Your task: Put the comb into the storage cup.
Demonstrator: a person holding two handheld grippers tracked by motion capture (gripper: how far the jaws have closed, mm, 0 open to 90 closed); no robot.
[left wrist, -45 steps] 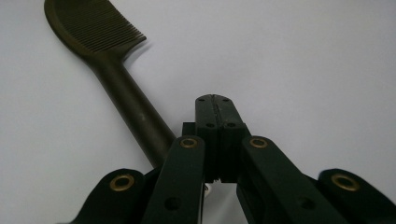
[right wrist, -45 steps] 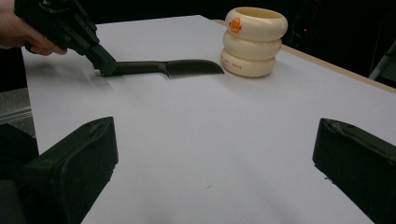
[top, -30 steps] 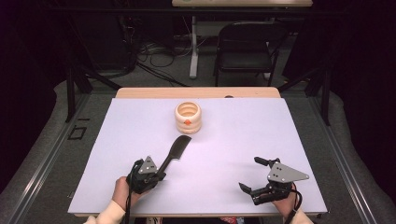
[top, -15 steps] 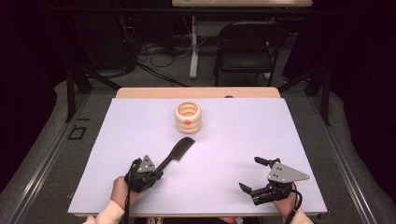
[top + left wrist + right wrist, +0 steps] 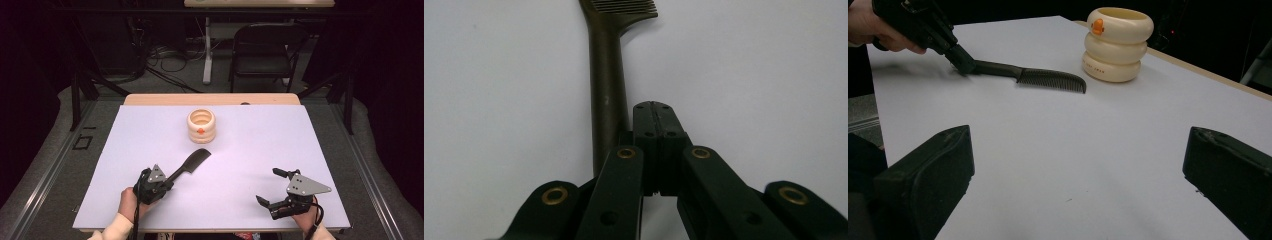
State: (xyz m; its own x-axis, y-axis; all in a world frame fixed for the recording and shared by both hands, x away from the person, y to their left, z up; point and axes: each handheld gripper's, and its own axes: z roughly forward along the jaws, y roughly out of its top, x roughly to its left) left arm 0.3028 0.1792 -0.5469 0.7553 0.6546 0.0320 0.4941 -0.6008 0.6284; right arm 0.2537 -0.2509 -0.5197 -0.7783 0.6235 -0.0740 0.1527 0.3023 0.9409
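A dark comb (image 5: pixel 192 161) lies slantwise on the white tabletop (image 5: pixel 250 150), teeth toward the far right. My left gripper (image 5: pixel 168 183) is shut with nothing between its jaws. Its tip rests against the side of the comb's handle (image 5: pixel 606 100), which runs along the left of the closed jaws (image 5: pixel 654 107). From the right gripper view, the left gripper (image 5: pixel 960 60) meets the comb (image 5: pixel 1048 77) at the handle end. My right gripper (image 5: pixel 267 185) sits low at the near right, open wide (image 5: pixel 1078 150) with only bare table between its jaws.
A cream ringed cup (image 5: pixel 201 126) with an orange mark stands upright at the far middle of the table, beyond the comb's teeth (image 5: pixel 1118 45). A strip of wooden table edge (image 5: pixel 210 99) shows at the back. A black chair (image 5: pixel 265 50) stands behind the table.
The comb's toothed end has swung slightly to the right. Both hands have stayed where they were.
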